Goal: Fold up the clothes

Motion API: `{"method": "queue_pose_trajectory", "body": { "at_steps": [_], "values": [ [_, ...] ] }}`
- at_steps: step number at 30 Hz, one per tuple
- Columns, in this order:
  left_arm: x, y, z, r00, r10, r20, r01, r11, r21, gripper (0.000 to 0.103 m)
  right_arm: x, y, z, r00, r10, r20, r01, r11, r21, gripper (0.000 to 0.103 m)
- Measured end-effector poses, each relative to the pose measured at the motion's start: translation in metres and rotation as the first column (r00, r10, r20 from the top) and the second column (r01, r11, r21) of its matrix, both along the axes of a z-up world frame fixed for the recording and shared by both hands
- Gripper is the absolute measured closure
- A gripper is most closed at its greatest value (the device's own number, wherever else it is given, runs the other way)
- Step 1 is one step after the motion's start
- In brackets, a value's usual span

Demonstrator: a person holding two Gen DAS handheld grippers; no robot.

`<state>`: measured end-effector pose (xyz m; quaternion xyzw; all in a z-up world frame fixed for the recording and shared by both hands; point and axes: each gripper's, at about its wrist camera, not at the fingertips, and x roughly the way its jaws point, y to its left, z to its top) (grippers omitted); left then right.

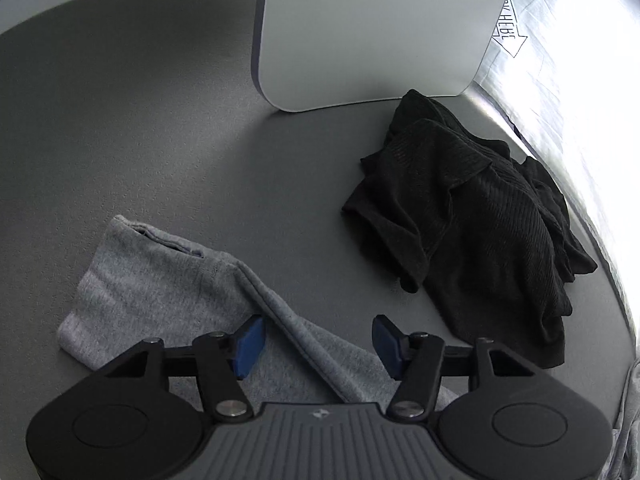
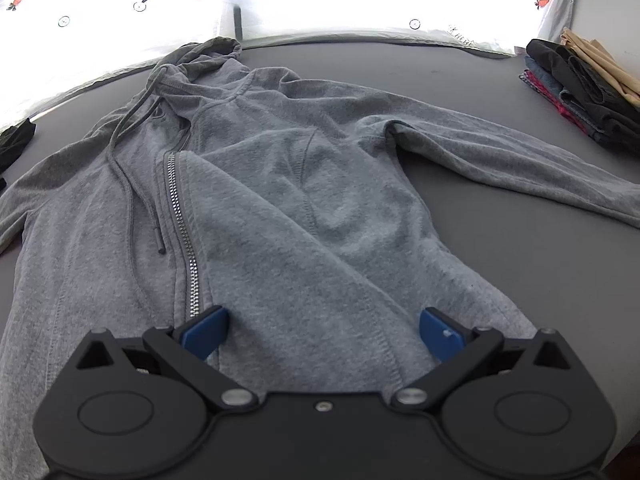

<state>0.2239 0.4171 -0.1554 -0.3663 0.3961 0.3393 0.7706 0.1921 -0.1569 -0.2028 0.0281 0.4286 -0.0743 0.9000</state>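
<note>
With the grey zip-up cotton hoodie (image 2: 256, 184) lying face-up on the dark grey bench (image 2: 500, 248), lower the spread, empty left gripper (image 1: 318, 346) onto the left sleeve cuff (image 1: 160, 240), pinching both layers, while the right gripper (image 2: 322, 334), also spread, steadies the hem.

Grey hoodie (image 2: 280, 200) with silver zip (image 2: 182, 232), black ribbed garment (image 1: 472, 216), carrot-print white cloth (image 2: 120, 8)

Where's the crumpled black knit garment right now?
In the left wrist view, the crumpled black knit garment lies on the grey table, right of centre, just below the white panel and beyond the grey hoodie sleeve.
</note>
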Motion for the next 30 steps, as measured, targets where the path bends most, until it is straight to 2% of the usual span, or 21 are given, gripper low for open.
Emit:
{"method": "queue_pose_trajectory", "body": {
  "at_steps": [1, 2, 3, 6, 8, 9, 11, 13, 14, 15, 16, 17, 19, 21, 23, 25, 26, 28, 30],
  "values": [
    [0.001, -0.002, 0.0, 1.0, -0.001, 0.004, 0.001, 1.0, 0.015, 0.062, 0.0, 0.0, 0.0, 1.0, 0.0, 0.002, 0.0, 1.0, 0.0, 0.0],
    [0.001, -0.004, -0.001, 1.0, -0.001, 0.008, 0.001, 1.0, 0.03, 0.096, 0.0, 0.0, 0.0, 1.0, -0.001, 0.004, 0.001, 1.0, 0.0, 0.0],
    [0.001, -0.005, 0.001, 1.0, 0.003, 0.011, -0.004, 1.0, 0.031, 0.099, 0.0, 0.0, 0.0, 1.0, 0.0, 0.005, 0.0, 1.0, 0.001, 0.0],
    [0.001, -0.008, 0.012, 1.0, 0.013, 0.023, -0.013, 1.0, 0.025, 0.099, 0.0, -0.001, -0.001, 1.0, 0.006, 0.008, -0.006, 1.0, 0.001, 0.0],
    [0.002, -0.017, 0.039, 0.995, -0.048, 0.09, 0.041, 0.996, 0.079, 0.099, -0.001, -0.001, -0.001, 1.0, 0.015, 0.012, -0.015, 1.0, 0.001, 0.0],
    [0.001, -0.022, 0.055, 0.985, -0.083, 0.151, 0.068, 0.992, 0.102, 0.099, -0.001, -0.001, -0.001, 1.0, 0.019, 0.014, -0.019, 1.0, 0.001, 0.0],
    [-0.009, -0.034, 0.096, 0.939, -0.149, 0.31, 0.111, 0.985, 0.135, 0.099, -0.001, -0.002, -0.001, 0.999, 0.028, 0.017, -0.028, 1.0, 0.001, 0.0],
    [-0.027, -0.053, 0.138, 0.869, -0.219, 0.445, 0.138, 0.969, 0.207, 0.098, -0.001, -0.003, -0.001, 0.999, 0.037, 0.021, -0.037, 0.999, 0.001, 0.0],
    [-0.036, -0.064, 0.155, 0.847, -0.249, 0.47, 0.138, 0.956, 0.259, 0.098, -0.002, -0.003, -0.001, 0.999, 0.042, 0.023, -0.042, 0.999, 0.001, 0.0],
    [-0.046, -0.074, 0.168, 0.839, -0.271, 0.472, 0.135, 0.944, 0.302, 0.097, -0.002, -0.003, -0.002, 0.999, 0.046, 0.025, -0.046, 0.999, 0.001, 0.0],
    [-0.055, -0.083, 0.174, 0.841, -0.276, 0.466, 0.127, 0.937, 0.326, 0.095, -0.002, -0.003, -0.002, 0.998, 0.051, 0.027, -0.051, 0.999, 0.001, 0.0],
    [-0.064, -0.088, 0.172, 0.855, -0.262, 0.448, 0.116, 0.938, 0.328, 0.094, -0.002, -0.004, -0.002, 0.998, 0.055, 0.029, -0.055, 0.998, 0.0, 0.0],
    [-0.082, -0.094, 0.156, 0.9, -0.214, 0.38, 0.092, 0.945, 0.315, 0.094, -0.002, -0.004, -0.002, 0.997, 0.064, 0.033, -0.064, 0.998, 0.0, 0.0],
    [-0.098, -0.094, 0.121, 0.958, -0.144, 0.247, 0.069, 0.954, 0.291, 0.094, -0.003, -0.005, -0.002, 0.997, 0.073, 0.037, -0.073, 0.997, 0.0, 0.0],
    [-0.114, -0.087, 0.072, 0.992, -0.067, 0.104, 0.043, 0.975, 0.218, 0.094, -0.003, -0.005, -0.003, 0.996, 0.081, 0.044, -0.081, 0.997, -0.001, 0.0],
    [-0.13, -0.078, 0.025, 0.999, -0.013, -0.032, 0.017, 0.993, 0.118, 0.095, -0.004, -0.005, -0.003, 0.995, 0.085, 0.049, -0.085, 0.996, -0.001, 0.0],
    [-0.138, -0.075, 0.01, 0.998, 0.003, -0.07, 0.003, 0.997, 0.083, 0.094, -0.004, -0.005, -0.003, 0.995, 0.088, 0.05, -0.088, 0.996, -0.002, 0.0],
    [-0.15, -0.074, 0.001, 0.997, 0.012, -0.082, -0.007, 0.998, 0.062, 0.088, -0.003, -0.005, -0.003, 0.994, 0.092, 0.05, -0.092, 0.996, -0.002, 0.0],
    [-0.152, -0.075, 0.006, 0.999, -0.009, -0.051, 0.014, 0.996, 0.086, 0.071, -0.003, -0.005, -0.003, 0.994, 0.095, 0.048, -0.095, 0.996, -0.002, 0.0]
  ]
}}
